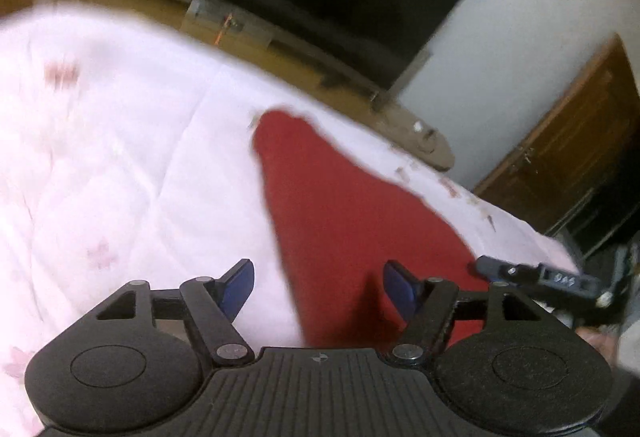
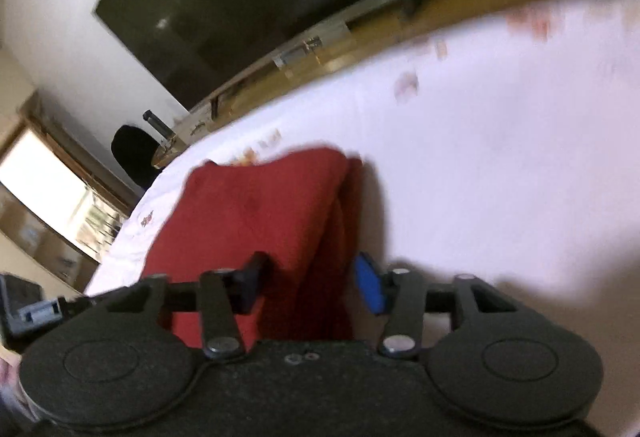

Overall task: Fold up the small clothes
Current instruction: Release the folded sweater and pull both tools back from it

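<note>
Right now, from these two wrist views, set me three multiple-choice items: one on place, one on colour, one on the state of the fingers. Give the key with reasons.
1. Where does the red garment lie?
A. on the pale floral bedspread
B. on the wooden floor
C. on the black chair

2. What colour are the pads on the fingers?
A. green
B. blue
C. yellow

3. How stands the left gripper?
A. shut on the garment
B. open, holding nothing
C. out of view

Key: 1 A, pale quilt shows on both sides of it; 2 B, blue pads show in both views; 3 B, its fingers are spread wide over the cloth's edge.
</note>
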Tool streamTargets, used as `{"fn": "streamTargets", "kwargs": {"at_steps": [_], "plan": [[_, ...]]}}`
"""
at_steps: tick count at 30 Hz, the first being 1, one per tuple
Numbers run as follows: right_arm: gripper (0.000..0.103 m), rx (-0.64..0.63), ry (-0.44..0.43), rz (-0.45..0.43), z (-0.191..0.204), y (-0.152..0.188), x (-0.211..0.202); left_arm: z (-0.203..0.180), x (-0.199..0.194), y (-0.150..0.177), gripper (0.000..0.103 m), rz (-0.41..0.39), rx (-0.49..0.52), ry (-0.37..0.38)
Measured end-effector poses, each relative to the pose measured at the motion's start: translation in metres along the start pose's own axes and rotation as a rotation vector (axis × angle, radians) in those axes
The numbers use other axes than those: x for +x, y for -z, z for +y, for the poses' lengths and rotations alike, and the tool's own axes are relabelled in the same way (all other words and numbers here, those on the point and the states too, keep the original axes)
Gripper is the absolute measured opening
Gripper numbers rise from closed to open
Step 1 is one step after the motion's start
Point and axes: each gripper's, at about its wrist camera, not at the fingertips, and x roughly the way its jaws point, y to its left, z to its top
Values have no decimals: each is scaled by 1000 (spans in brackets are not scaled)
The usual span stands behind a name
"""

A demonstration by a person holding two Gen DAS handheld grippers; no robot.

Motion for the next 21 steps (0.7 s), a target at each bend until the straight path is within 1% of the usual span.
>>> {"fn": "streamTargets", "kwargs": {"at_steps": [3, 6, 8, 9, 10, 11, 12, 13, 15, 17, 18, 19, 20, 21], "plan": [[40, -110, -21, -35, 26, 4, -27, -32, -9, 12, 70, -20, 98, 5], [39, -225, -22, -11, 50, 18, -32, -51, -1, 31, 70, -4, 164, -22], [36, -281, 6, 30, 57, 30, -25, -65, 6, 46, 70, 13, 233, -103], [32, -304, 34, 47, 59, 35, -20, -68, 9, 53, 70, 47, 265, -146], [30, -324, 88, 69, 55, 39, -14, -67, 10, 55, 70, 61, 277, -176], [23, -331, 147, 97, 52, 41, -4, -73, 12, 55, 70, 59, 277, -183], [20, -325, 177, 113, 47, 42, -1, -73, 6, 57, 70, 50, 271, -176], [21, -314, 177, 103, 46, 43, -7, -74, 0, 57, 70, 37, 266, -176], [34, -303, 169, 53, 51, 44, -27, -76, -15, 64, 70, -1, 267, -193], [35, -308, 126, 23, 59, 51, -41, -71, -16, 72, 70, 19, 240, -207], [35, -328, 112, 35, 63, 56, -41, -66, -12, 76, 75, 36, 222, -218], [35, -357, 130, 65, 64, 63, -35, -61, -14, 82, 79, 30, 206, -226], [35, -378, 177, 112, 63, 68, -23, -59, -14, 84, 85, 20, 187, -236], [35, -381, 215, 135, 57, 73, -12, -59, -17, 84, 85, 18, 168, -247]]}}
